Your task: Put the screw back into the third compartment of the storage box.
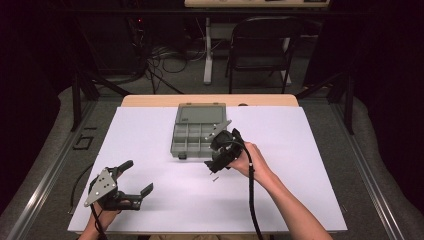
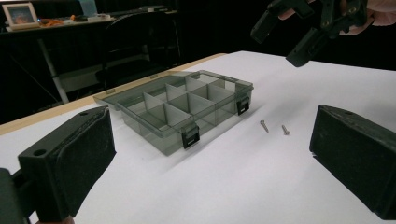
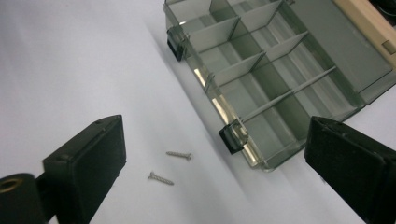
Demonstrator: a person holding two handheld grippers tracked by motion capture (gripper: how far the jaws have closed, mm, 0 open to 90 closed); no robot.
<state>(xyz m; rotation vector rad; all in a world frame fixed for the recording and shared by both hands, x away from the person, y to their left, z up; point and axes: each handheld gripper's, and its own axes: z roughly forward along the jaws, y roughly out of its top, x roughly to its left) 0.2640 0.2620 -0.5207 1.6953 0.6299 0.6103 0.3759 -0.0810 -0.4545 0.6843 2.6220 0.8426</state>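
Now my right hand-held gripper hangs tilted down just beside the organizer box's near edge, jaws spread wide and holding nothing. Two screws lie on bare bench just before that box (touching neither pad). My left hand-held gripper rests released, well apart from the box.

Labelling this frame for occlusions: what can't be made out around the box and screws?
- High view: right tool and hand cover the organiser box front right corner; screws too small to count.
- Right gripper view: box far end cut off by the top edge.
- Left gripper view: compartment floors blurred by tinted walls.
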